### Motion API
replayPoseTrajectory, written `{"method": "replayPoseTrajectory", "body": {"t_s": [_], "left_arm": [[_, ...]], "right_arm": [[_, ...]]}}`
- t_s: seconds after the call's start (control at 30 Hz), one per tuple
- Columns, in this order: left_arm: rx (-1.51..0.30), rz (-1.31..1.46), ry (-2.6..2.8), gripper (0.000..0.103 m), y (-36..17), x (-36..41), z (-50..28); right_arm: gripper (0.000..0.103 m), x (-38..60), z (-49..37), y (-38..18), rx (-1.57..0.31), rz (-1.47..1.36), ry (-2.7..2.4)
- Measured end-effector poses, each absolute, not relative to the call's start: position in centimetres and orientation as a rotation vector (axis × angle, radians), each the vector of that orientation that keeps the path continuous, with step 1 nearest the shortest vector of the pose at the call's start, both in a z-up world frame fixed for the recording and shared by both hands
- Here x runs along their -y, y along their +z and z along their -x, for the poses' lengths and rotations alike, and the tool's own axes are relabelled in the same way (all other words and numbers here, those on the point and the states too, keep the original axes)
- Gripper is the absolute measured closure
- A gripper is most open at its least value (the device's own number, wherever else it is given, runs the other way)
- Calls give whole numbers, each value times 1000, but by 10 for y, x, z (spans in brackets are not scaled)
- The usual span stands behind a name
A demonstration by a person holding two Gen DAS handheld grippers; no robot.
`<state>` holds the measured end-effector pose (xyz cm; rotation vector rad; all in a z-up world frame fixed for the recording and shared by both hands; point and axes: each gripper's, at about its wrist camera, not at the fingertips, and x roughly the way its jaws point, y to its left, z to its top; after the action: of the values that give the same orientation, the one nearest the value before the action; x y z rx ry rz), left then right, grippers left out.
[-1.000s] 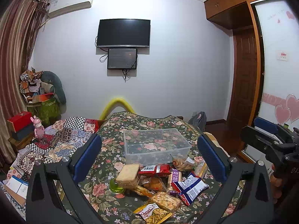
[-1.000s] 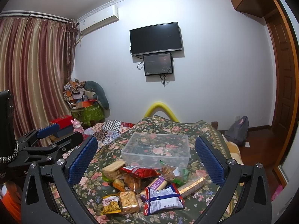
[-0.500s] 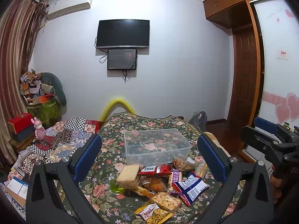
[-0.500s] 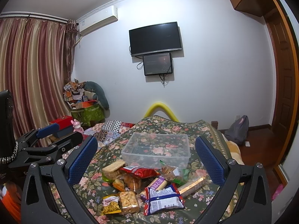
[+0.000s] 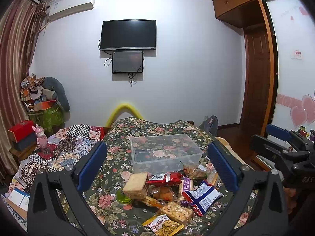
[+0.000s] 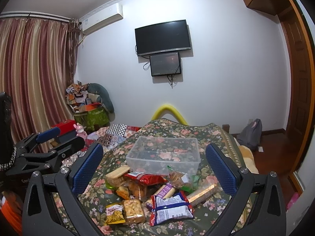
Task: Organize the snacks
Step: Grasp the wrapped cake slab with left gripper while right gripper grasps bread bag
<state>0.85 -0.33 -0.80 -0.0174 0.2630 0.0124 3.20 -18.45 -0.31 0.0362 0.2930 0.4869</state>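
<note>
Snacks (image 5: 167, 192) lie in a loose heap on the flowered bedspread (image 5: 118, 157), just in front of the clear plastic box (image 5: 165, 152), which has nothing in it. Left gripper (image 5: 157, 169) and right gripper (image 6: 153, 169) both hover above the near edge of the heap, jaws spread wide, holding nothing. Pile sits straight ahead of and below both claws, box beyond it. Blue-white bag (image 6: 170, 206) lies on the right side of the pile, likely the right claw's easiest pick; biscuit pack (image 5: 135, 182) on the left suits the left claw. Foil stick (image 6: 202, 192) runs diagonally, long axis toward the far right. No snack is boxed yet.
</note>
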Motion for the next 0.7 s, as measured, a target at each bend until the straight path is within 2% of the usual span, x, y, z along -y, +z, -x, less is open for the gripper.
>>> {"method": "replayPoseTrajectory", "body": {"t_s": [0.23, 0.37, 0.57, 0.7], "left_arm": [[-346, 21, -14, 18, -28, -2, -29], [-422, 17, -21, 23, -48, -6, -45], [-529, 25, -27, 25, -82, -15, -69], [-604, 43, -25, 25, -106, -21, -87]], "right_arm": [[12, 188, -53, -28, -389, -29, 487], [22, 191, -70, -49, -474, -28, 483], [31, 193, -93, -80, -600, -25, 482], [31, 192, -106, -98, -668, -21, 478]]}}
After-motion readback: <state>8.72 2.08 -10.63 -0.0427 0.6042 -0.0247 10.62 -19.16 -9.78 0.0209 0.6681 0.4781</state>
